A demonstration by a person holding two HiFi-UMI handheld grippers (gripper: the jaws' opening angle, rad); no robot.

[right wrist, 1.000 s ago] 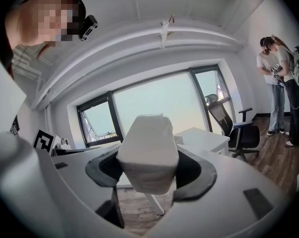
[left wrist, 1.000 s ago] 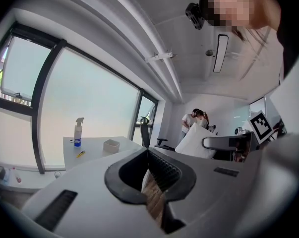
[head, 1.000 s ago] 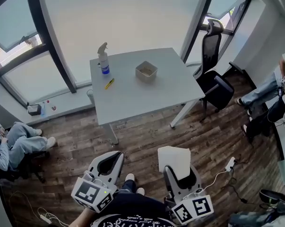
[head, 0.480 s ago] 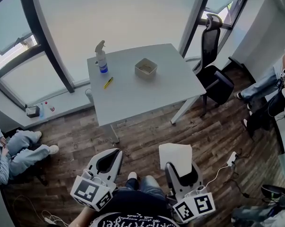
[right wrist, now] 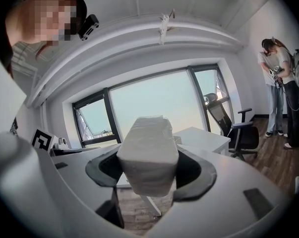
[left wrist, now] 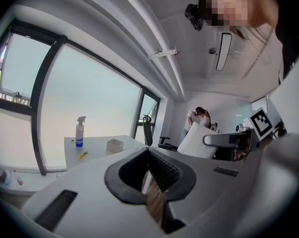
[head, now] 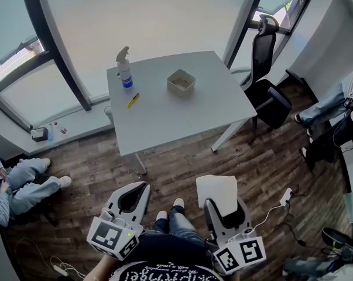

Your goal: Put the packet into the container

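My right gripper (head: 222,206) is shut on a white packet (head: 217,195), which sticks out past the jaws; the right gripper view shows the packet (right wrist: 148,151) clamped between both jaws. My left gripper (head: 131,199) is shut with nothing in it, its jaws meeting in the left gripper view (left wrist: 150,175). The container (head: 181,82), a small beige square box, sits on the white table (head: 164,119) far ahead of both grippers. In the left gripper view, the container (left wrist: 114,145) shows small on the table.
A spray bottle (head: 124,69) and a yellow pen (head: 133,101) lie on the table's left part. A black office chair (head: 264,81) stands at the table's right. A seated person's legs (head: 15,180) are at the left, other people (head: 340,110) at the right. Cables (head: 278,209) lie on the wood floor.
The view has shifted slightly; the table sits a little higher and nearer the centre. Both grippers keep their pose, the right one still holding the packet.
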